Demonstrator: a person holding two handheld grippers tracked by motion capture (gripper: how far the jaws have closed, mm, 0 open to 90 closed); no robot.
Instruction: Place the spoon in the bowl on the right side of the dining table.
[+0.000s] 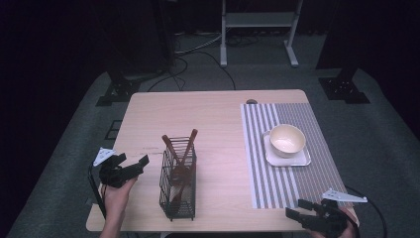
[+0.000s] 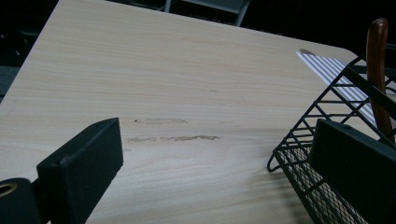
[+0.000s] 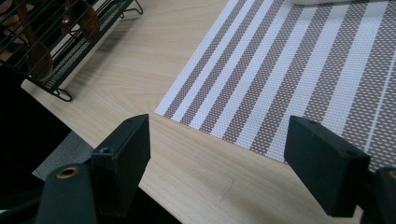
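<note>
- High view: left gripper (image 1: 130, 167) hovering over the near-left tabletop (image 1: 213, 114), jaws standing apart, nothing between them, aiming toward the wire caddy (image 1: 178, 186).
- Caddy sitting upright near the front edge, left of the striped placemat (image 1: 285, 148); wooden utensils (image 1: 182, 158) leaning inside, handles sticking out past the rim.
- Right gripper (image 1: 297, 210) waiting at the near-right corner, just beside the placemat's front edge, jaws apart and empty. Cream bowl (image 1: 287, 140) resting on a white square plate (image 1: 270, 154) farther back on the placemat, well apart from both grippers.
- Left gripper view: looking along spread jaws at bare tabletop; caddy (image 2: 322, 140) entering from the right, just beside the right-hand jaw, not touching as far as can be told. One brown handle (image 2: 377, 70) rising above the wire.
- Right gripper view: jaws wide, framing the placemat corner (image 3: 280, 84); caddy (image 3: 70, 42) off to the upper left with utensils lying against the mesh.
- Handling guess: utensils likely light, stiff, smooth-finished, so possibly sliding in a loose pinch. Best gripping the exposed handle well above the rim, across the narrow side, pulling straight up to avoid snagging wire or tipping the light caddy.
</note>
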